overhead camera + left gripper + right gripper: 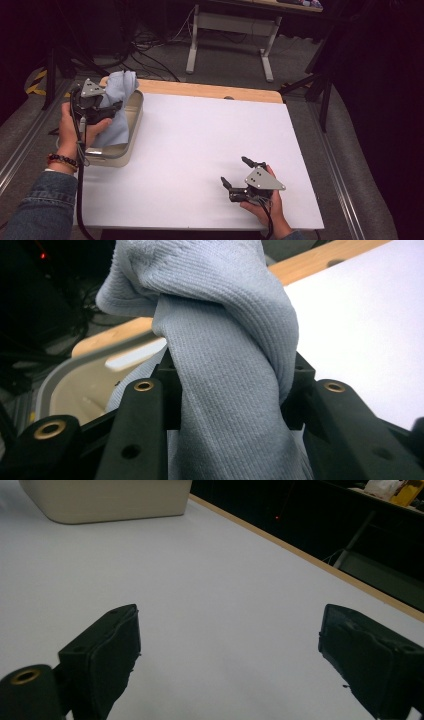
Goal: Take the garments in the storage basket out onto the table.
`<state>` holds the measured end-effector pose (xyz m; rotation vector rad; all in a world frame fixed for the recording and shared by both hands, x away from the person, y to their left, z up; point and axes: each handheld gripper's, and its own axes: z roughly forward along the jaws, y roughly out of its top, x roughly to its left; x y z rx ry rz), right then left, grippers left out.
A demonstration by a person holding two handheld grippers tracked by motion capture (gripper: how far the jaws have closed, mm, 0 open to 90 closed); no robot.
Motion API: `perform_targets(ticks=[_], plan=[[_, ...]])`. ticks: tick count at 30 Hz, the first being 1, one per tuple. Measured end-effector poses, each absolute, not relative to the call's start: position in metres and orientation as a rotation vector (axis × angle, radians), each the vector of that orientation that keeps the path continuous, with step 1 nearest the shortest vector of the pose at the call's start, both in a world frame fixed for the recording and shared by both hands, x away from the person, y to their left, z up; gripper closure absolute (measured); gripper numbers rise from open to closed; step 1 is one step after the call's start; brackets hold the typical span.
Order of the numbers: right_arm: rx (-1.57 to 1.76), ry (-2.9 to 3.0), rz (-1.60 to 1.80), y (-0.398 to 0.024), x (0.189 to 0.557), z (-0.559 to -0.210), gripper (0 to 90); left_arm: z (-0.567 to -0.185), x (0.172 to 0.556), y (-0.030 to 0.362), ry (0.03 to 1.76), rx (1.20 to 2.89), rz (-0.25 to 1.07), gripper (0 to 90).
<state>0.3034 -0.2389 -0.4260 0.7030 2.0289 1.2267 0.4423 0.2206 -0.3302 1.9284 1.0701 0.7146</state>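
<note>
Your left gripper (111, 111) has its black jaws clamped on a pale blue ribbed cloth (118, 100). It hangs above the shallow beige rectangular tub (131, 135) that sits at the far left corner of the white-topped table (200, 150). In the left gripper view the cloth (230, 355) is bunched into a thick twisted fold between the jaws, which press on it from both sides, and its upper part bulges out above them. In the high view the lower part of the cloth drapes down into the tub, whose inside wall shows beneath the jaws in the left gripper view (70, 385).

Your right gripper (239, 174) rests low over the table near the near right corner, well apart from the tub. Its jaws stand wide apart with only bare table surface between them. In the right gripper view the tub's outer wall (110, 502) lies far off at the top left.
</note>
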Motion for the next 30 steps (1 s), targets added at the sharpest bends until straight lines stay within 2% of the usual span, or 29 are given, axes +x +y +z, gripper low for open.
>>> perform_targets(ticks=[14,30], plan=[[0.717,2.000,1.237,-0.242,0.303,-0.423,10.3,-0.307,0.414,0.175,0.896,1.899,0.692,58.3],[0.715,1.981,1.245,-0.244,0.302,-0.421,10.5,-0.313,0.385,0.129,0.747,1.931,0.660,57.8]])
